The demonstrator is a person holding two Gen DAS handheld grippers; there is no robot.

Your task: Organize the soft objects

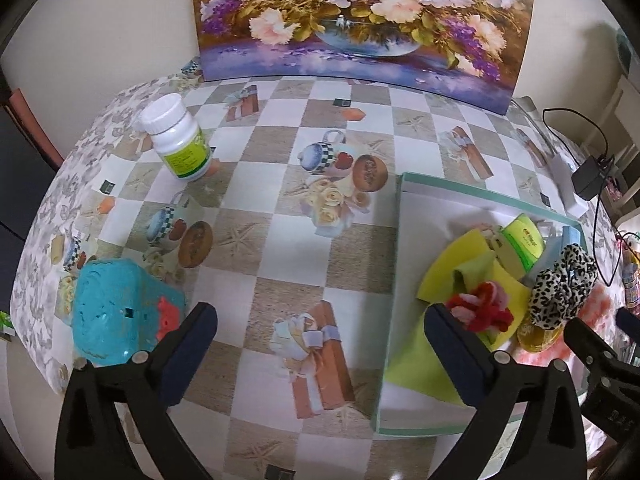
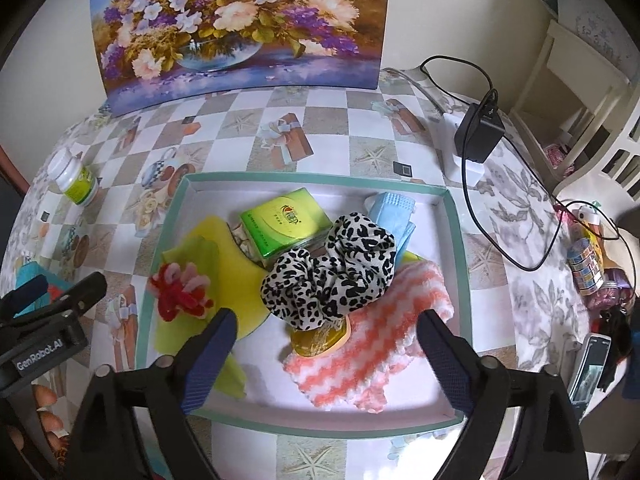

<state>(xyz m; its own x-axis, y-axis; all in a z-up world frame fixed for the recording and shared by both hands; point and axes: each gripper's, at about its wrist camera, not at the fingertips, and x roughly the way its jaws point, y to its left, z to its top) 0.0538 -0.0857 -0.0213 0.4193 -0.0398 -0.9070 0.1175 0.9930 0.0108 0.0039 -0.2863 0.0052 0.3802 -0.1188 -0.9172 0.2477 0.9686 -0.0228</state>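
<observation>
A shallow box with a teal rim [image 2: 320,178] holds the soft things. A leopard-print scrunchie [image 2: 332,272] lies in its middle, over a yellow round item [image 2: 320,340]. Around it are a green tissue pack [image 2: 286,226], a yellow-green cloth [image 2: 224,264], a red and pink fuzzy piece [image 2: 182,294], a blue face mask [image 2: 394,210] and an orange-white zigzag cloth [image 2: 360,352]. My right gripper [image 2: 328,322] hangs open just above the scrunchie, gripping nothing. My left gripper [image 1: 320,314] stands open over bare tablecloth left of the box [image 1: 480,194], nothing between its fingers.
A white pill bottle [image 1: 180,140] and a teal plastic piece [image 1: 116,312] sit left on the patterned tablecloth. A flower painting [image 1: 360,20] leans against the wall. A black adapter with cable [image 2: 480,132], tape rolls [image 2: 588,264] and a phone [image 2: 592,364] crowd the right side.
</observation>
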